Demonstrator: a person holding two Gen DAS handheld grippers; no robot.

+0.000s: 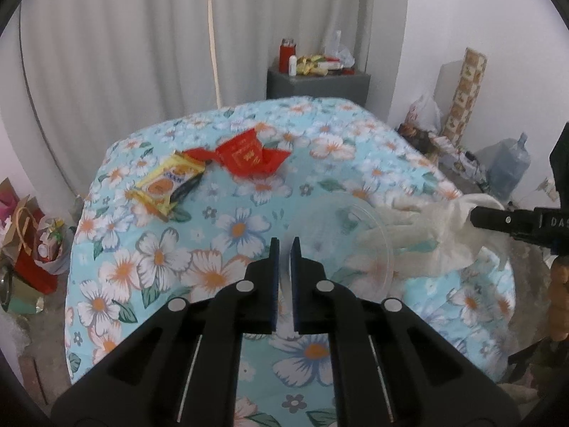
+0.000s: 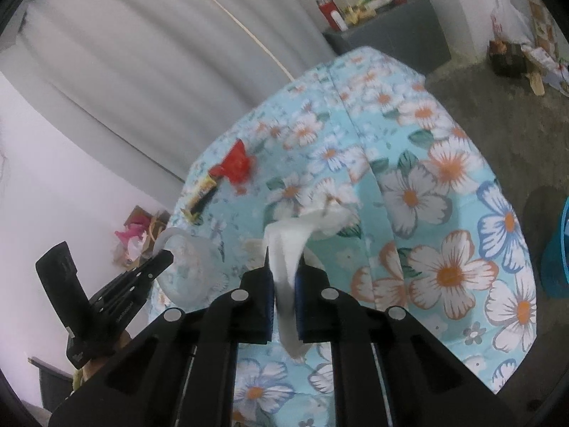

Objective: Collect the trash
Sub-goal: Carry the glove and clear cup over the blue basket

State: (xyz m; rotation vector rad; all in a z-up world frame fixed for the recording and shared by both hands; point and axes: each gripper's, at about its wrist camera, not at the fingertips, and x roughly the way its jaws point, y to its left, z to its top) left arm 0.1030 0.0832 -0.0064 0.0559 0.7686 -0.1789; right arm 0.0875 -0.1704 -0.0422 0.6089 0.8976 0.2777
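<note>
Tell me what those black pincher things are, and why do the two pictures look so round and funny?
Those are grippers, tongs with two fingers. A person holds one in each hand; there is no robot. Each carries a small wide-eyed camera, which bends the picture round. One picture looks along the left gripper, the other along the right gripper.

Both look at a table with a flowery tablecloth. The left gripper pinches the rim of a clear plastic cup. The right gripper squeezes a white tissue. Still lying farther back are a red wrapper and a yellow snack packet. That is trash to collect.
</note>
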